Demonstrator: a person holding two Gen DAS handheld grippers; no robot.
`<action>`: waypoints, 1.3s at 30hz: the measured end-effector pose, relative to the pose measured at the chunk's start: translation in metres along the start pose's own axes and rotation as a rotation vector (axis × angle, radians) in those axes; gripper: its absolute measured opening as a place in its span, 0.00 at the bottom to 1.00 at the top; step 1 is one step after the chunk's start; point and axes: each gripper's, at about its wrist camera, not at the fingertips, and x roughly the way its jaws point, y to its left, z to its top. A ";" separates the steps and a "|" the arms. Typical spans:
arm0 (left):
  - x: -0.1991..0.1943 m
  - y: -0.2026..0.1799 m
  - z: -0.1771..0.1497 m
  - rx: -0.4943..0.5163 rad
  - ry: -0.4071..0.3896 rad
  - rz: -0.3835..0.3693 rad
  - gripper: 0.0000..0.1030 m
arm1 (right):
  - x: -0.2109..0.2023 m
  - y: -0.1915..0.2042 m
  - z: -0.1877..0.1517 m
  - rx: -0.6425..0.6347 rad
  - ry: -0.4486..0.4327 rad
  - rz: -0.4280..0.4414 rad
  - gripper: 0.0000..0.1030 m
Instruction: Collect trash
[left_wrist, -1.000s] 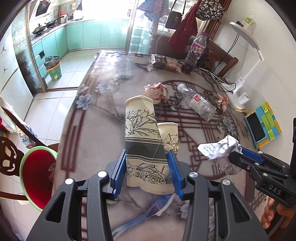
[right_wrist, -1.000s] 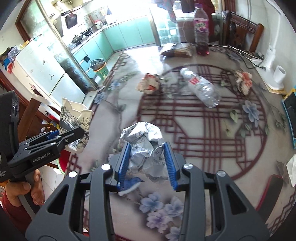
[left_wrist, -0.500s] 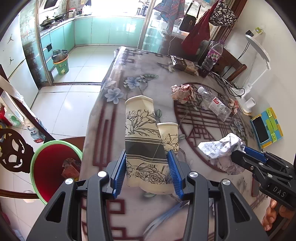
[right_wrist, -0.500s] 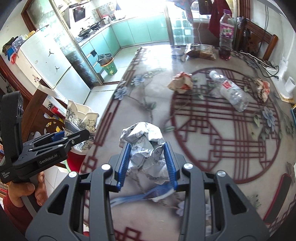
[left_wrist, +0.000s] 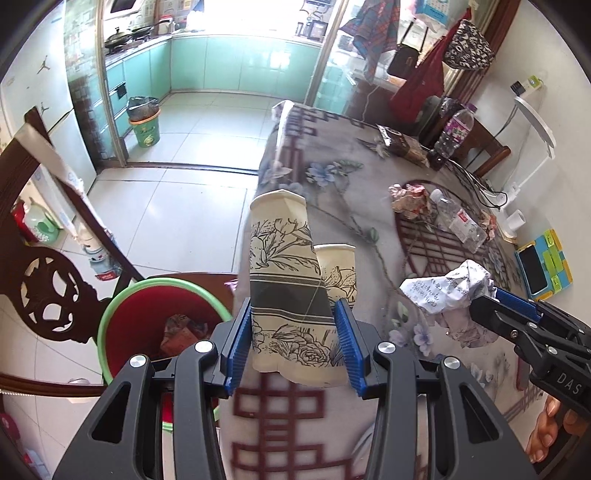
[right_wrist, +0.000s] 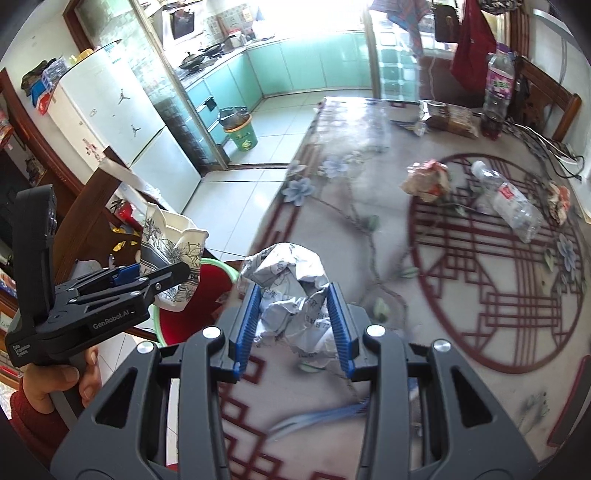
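**A:** Left gripper (left_wrist: 291, 339) is pinching a pair of squashed paper cups (left_wrist: 286, 284), flower print, blue pads pressed into both sides. Right gripper (right_wrist: 291, 325) is clamped on a crumpled paper ball (right_wrist: 291, 280) the same way. What's in the bin?

**B:** The red bin (left_wrist: 147, 325) with the green rim sits on the floor just past the table edge, beside a carved wooden chair (left_wrist: 48, 291). Some trash lies at the bottom, reddish wrapper-looking stuff, can't tell exactly what. The cups hang above the table edge, right next to the bin's rim in the left wrist view. The paper ball is a bit further in over the table.

**A:** Anything left on the table?

**B:** Yep. On the floral tablecloth (right_wrist: 369, 177) lie a crumpled wrapper (right_wrist: 426, 181), an empty clear bottle (right_wrist: 509, 201) on its side just beside it, and another small scrunched bit (right_wrist: 557, 199) past the bottle. At the far end stand a purple-label drink bottle (right_wrist: 496, 92) and a snack bag (right_wrist: 448, 118).

**A:** Room?

**B:** Tiled floor running into a kitchen with teal cabinets, a small green bin (right_wrist: 242, 133) by the doorway, white fridge (right_wrist: 110, 118) on the left.
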 end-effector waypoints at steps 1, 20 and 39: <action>-0.001 0.007 -0.001 -0.008 0.000 0.006 0.40 | 0.003 0.006 0.000 -0.006 0.003 0.007 0.36; -0.014 0.133 -0.024 -0.204 0.010 0.136 0.39 | 0.054 0.122 0.013 -0.171 0.061 0.156 0.36; -0.006 0.198 -0.029 -0.275 0.032 0.184 0.38 | 0.098 0.179 0.006 -0.233 0.143 0.187 0.37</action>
